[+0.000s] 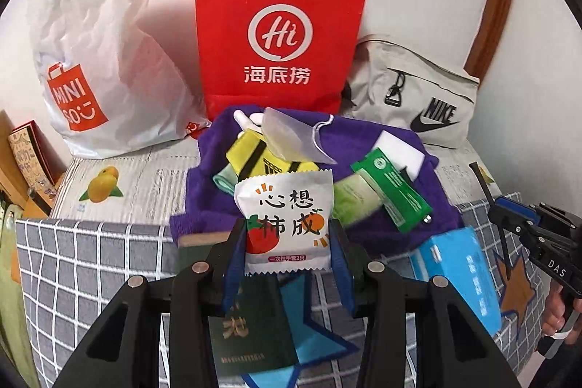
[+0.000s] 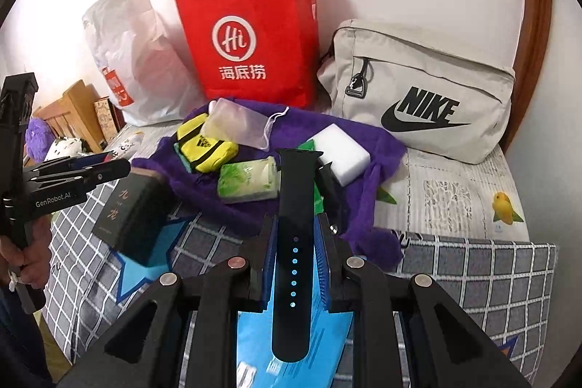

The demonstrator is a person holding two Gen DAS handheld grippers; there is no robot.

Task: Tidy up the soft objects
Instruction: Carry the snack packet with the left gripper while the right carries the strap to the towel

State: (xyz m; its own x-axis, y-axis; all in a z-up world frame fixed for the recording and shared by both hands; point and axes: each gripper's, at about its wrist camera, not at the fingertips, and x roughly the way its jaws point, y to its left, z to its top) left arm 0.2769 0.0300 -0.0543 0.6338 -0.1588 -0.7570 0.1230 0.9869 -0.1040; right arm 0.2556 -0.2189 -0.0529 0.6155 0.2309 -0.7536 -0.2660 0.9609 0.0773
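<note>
Both hands loaded! The left gripper [image 1: 287, 257] is clamped on the white glove packet [image 1: 283, 220], lifted clear above the purple towel [image 1: 429, 228] on the bed. The right gripper [image 2: 295, 257] pinches the black watch strap [image 2: 295, 224] mid-length, ends poking out — likely bag-bound.

Legible markings: "Hi 海底捞" on red paper bag [image 1: 280, 35], "MINISO" on white plastic bag [image 1: 98, 60] far left, "NIKE" on grey pouch [image 2: 422, 90] far right, "心想柿成" on white sachet [image 1: 287, 224], "GenRobot.AI" on left gripper [image 2: 109, 166].
</note>
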